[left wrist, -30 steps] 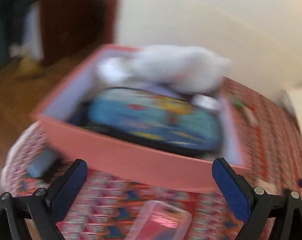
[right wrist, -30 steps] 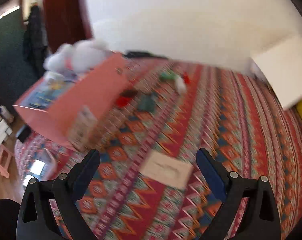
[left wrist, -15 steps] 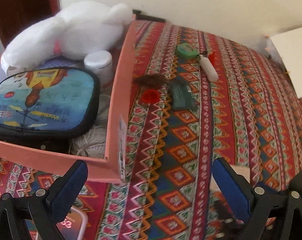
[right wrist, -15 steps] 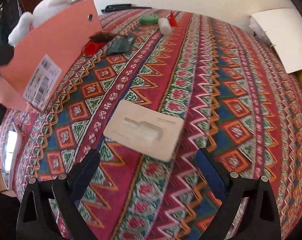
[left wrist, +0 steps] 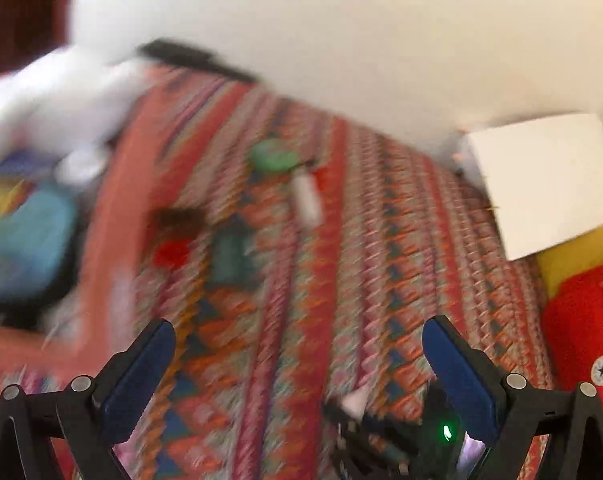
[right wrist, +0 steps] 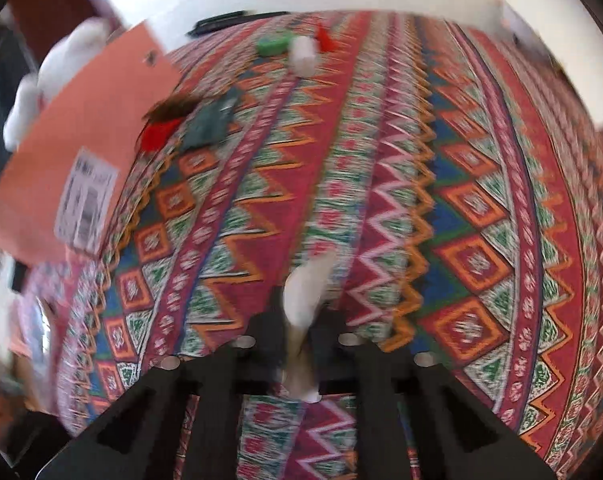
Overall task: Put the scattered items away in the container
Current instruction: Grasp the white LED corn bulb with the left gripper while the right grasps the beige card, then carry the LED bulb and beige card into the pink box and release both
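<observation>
Right gripper [right wrist: 297, 336] jaws just closed, clamped on the pale card [right wrist: 305, 292], edge-on above the cloth [right wrist: 441, 184]. Left gripper [left wrist: 297, 364] wide, holding nothing. Box [right wrist: 85, 136] at 10 o'clock in right view; green disc [right wrist: 275, 45] at 12.

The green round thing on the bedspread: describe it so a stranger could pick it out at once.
Start at the pink box on the patterned bedspread, then look past its far corner toward the wall. There lies a flat green disc, beside a white tube and a small red piece. It is the only bright green round item.
</observation>
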### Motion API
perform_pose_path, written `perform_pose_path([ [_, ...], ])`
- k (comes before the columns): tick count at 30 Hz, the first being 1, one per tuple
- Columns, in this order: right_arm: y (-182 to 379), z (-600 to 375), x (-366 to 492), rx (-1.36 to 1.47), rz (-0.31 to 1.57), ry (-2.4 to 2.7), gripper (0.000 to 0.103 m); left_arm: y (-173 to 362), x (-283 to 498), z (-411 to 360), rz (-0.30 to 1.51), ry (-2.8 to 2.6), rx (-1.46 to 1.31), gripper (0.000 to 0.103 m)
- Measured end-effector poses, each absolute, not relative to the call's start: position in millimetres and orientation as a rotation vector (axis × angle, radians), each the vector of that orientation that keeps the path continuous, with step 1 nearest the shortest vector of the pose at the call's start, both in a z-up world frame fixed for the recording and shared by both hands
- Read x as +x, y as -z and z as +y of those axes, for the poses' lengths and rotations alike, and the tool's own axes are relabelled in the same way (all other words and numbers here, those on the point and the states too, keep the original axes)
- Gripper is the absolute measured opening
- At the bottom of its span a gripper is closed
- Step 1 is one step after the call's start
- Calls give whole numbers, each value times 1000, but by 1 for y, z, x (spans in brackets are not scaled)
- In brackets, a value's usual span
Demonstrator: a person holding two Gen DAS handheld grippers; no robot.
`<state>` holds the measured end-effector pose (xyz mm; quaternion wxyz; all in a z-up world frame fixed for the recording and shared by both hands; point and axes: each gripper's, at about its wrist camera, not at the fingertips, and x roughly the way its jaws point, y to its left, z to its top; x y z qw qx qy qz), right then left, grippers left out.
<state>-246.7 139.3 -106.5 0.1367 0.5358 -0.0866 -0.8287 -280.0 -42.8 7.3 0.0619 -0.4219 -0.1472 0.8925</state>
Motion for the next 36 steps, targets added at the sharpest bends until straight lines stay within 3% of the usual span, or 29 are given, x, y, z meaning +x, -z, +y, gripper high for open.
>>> perform_pose_path([
  [5,95,173,-243,1513,-400,2441,8,28,-392,-15,-370,-2734,-1392,101],
  [9,93,176,-252,1472,-440,2431,8,89,-463,-4,-189,-2708,-1574,92],
  [11,95,179,-259,1479,-448,2400,8,120,-485,0,-95,-2671,-1666,71],
  [12,97,177,-261,1485,-450,2391,8,139,-494,2,-70,-2624,-1727,27],
  [18,92,174,-263,1456,-478,2382,8,118,-448,-2,-72,-2636,-1565,26],
  [26,65,182,-244,1361,-511,2482,9,20,-309,-13,-247,-2646,-1277,26],
  [31,45,163,-238,1277,-432,2546,8,-29,-232,-77,-325,-2775,-1120,26],
  [36,22,133,-217,1193,-358,2564,8,-61,-203,-157,-308,-2961,-1016,26],
])
